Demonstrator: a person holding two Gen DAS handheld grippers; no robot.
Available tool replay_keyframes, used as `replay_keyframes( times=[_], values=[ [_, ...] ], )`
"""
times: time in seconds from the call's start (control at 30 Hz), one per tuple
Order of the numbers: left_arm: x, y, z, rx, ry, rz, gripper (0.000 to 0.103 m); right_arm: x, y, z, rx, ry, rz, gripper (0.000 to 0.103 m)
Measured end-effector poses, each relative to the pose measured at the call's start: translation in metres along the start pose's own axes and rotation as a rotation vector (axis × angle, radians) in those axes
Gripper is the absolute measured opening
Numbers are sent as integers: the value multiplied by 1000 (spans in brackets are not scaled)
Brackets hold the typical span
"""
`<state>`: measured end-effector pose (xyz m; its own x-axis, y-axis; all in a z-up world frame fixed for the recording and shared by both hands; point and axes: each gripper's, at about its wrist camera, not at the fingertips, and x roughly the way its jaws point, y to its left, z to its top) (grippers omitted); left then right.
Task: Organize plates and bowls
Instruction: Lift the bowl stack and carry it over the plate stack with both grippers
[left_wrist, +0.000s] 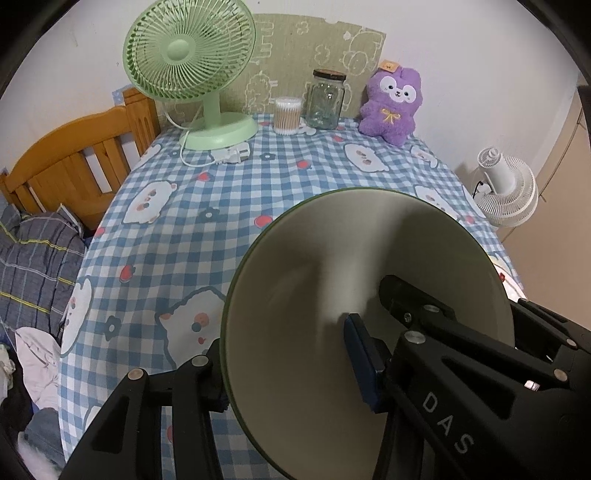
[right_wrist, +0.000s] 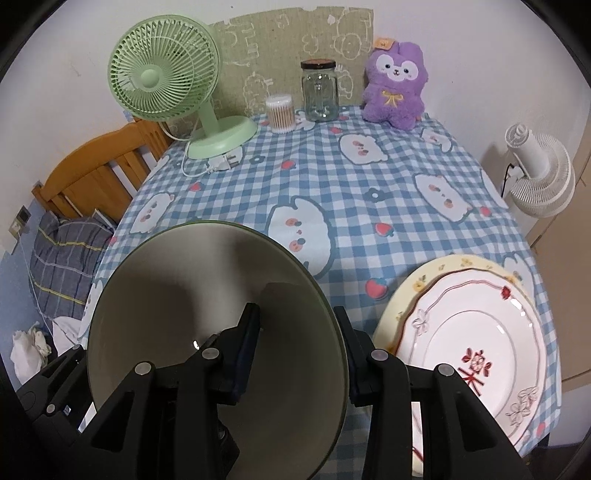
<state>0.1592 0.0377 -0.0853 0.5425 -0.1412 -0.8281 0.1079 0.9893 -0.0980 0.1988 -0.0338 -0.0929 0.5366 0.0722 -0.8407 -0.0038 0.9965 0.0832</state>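
I have both grippers, left gripper (left_wrist: 291, 373) and right gripper (right_wrist: 299, 354), pinching the green-rimmed bowl's (right_wrist: 207, 295) wall, steadying it left of the stacked plates (right_wrist: 476, 332).

Mid tabletop (right_wrist: 332, 177) is open for us, plenty of pass-through room. Back edge is blocked: green fan (right_wrist: 162, 77), cotton swab tub (right_wrist: 280, 112), glass jar (right_wrist: 319, 90), purple plush (right_wrist: 395, 85). Fan's cord and plug (right_wrist: 221, 162) trail in front of its base. Stacked plates (right_wrist: 476, 354) fill near-right corner.
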Motion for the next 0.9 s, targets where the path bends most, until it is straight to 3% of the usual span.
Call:
replay_keyframes(
  times=[0.9],
  values=[
    [-37,-72,10,32,-92,2,50,-61,-60,4,21,-100,0,42]
  ],
)
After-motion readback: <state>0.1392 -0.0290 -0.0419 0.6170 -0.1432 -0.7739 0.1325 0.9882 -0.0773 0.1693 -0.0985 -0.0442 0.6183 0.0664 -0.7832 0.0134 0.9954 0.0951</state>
